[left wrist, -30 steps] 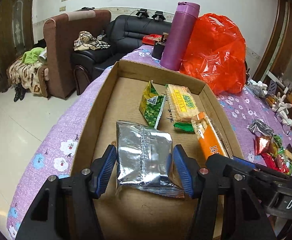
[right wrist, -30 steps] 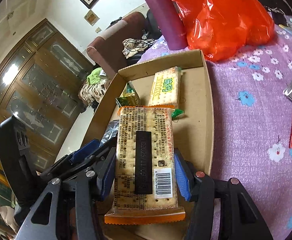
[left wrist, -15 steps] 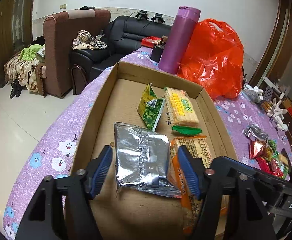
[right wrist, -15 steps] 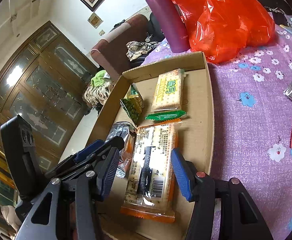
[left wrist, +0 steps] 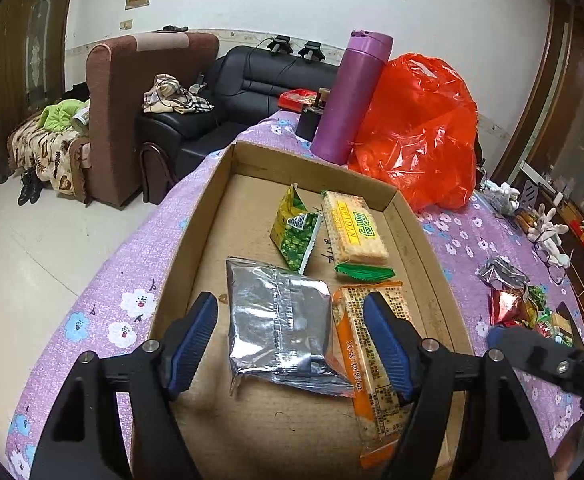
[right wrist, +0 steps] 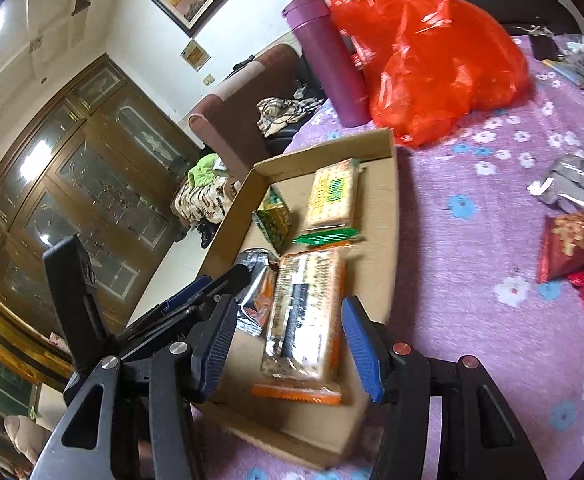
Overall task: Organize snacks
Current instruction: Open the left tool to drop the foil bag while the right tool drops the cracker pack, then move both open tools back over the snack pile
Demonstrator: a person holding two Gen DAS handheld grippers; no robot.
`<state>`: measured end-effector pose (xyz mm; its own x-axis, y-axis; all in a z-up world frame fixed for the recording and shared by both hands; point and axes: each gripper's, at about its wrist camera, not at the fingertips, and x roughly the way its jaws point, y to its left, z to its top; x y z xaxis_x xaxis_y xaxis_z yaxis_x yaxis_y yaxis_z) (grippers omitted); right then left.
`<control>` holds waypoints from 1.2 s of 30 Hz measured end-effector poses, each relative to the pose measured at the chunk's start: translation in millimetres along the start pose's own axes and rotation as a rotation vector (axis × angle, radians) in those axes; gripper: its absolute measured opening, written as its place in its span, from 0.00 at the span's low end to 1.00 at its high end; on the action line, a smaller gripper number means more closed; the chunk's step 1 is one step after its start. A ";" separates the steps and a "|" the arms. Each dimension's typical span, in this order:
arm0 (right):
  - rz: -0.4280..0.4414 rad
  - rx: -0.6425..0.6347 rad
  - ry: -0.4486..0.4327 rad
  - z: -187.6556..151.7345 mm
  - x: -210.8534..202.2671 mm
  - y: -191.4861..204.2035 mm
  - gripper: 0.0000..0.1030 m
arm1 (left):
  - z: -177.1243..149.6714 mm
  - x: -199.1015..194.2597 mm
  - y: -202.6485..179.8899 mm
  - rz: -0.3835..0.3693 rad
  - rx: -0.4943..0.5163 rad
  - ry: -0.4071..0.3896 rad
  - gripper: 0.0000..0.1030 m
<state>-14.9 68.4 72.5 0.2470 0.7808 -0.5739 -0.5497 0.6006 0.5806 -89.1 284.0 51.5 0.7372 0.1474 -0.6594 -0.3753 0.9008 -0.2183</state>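
Note:
A shallow cardboard box (left wrist: 196, 240) on the purple flowered cloth holds a green pouch (left wrist: 295, 236), a yellow cracker pack (left wrist: 351, 228), a silver packet (left wrist: 276, 320) and an orange cracker pack (left wrist: 375, 420). My left gripper (left wrist: 290, 304) hovers over the silver packet. Its jaws are opening, and the packet lies between them untouched by the pads. In the right wrist view my right gripper (right wrist: 290, 312) stands open above the orange cracker pack (right wrist: 303, 312), which lies flat in the box (right wrist: 391, 200) clear of both pads. The left gripper's fingers (right wrist: 212, 288) show just to its left.
A purple flask (left wrist: 351, 96) and a red plastic bag (left wrist: 419, 128) stand behind the box. Loose red packets (right wrist: 571, 240) and a silver packet (right wrist: 571, 180) lie on the cloth to the right. The table edge drops off at the left toward an armchair and a sofa.
The right gripper set the orange cracker pack down in the box beside the silver packet, let go and drew back. The left gripper's jaws spread away from the silver packet.

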 end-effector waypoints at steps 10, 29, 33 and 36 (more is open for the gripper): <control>-0.146 0.149 -0.135 -2.4 -111.5 -95.6 0.58 | 0.8 -17.1 -21.5 -0.053 0.056 0.012 0.73; -0.356 0.326 -0.116 -22.3 -174.8 -219.0 0.63 | -38.5 -20.6 -193.7 -0.324 0.378 0.195 0.78; -0.379 0.182 -0.056 -25.7 -150.4 -200.9 0.61 | -44.7 -15.9 -209.3 -0.315 0.409 0.212 0.78; -0.391 0.078 -0.070 -29.4 -143.7 -186.7 0.44 | -47.2 -9.8 -221.2 -0.304 0.438 0.229 0.78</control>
<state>28.8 -161.0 29.7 0.4805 0.4989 -0.7213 -0.3419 0.8639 0.3698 -39.9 64.1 72.3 0.6173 -0.1929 -0.7627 0.1381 0.9810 -0.1363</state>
